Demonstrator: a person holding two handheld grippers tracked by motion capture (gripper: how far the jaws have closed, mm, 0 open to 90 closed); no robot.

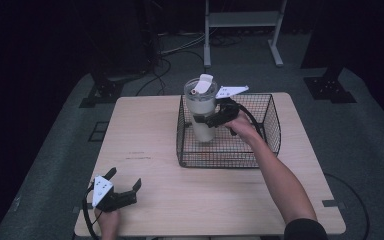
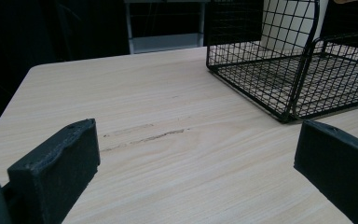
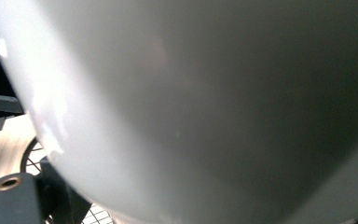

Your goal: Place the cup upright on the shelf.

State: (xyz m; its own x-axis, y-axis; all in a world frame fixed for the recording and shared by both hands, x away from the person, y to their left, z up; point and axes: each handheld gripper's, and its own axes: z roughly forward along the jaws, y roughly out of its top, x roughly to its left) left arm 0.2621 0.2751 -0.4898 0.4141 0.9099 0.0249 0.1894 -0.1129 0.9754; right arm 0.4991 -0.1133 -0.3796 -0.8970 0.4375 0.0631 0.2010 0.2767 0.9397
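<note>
A tall white tumbler [image 1: 201,107] with a clear lid stands upright in the left part of a black wire basket [image 1: 267,142] on the wooden table. My right gripper [image 1: 206,120] reaches in from the right and is shut on the tumbler's body at mid height. In the right gripper view the tumbler's white wall [image 3: 205,107] is pressed up close. My left gripper [image 1: 126,181] rests open near the table's front left corner, far from the basket. In the left gripper view its two fingers [image 2: 56,168] stand wide apart over bare wood, with the basket [image 2: 284,88] ahead at the right.
The table's [image 1: 150,145] left half and front strip are bare wood, with a faint dark mark near the middle. The basket's right half holds nothing. Dark floor, cables and a metal stand frame [image 1: 242,30] lie beyond the far edge.
</note>
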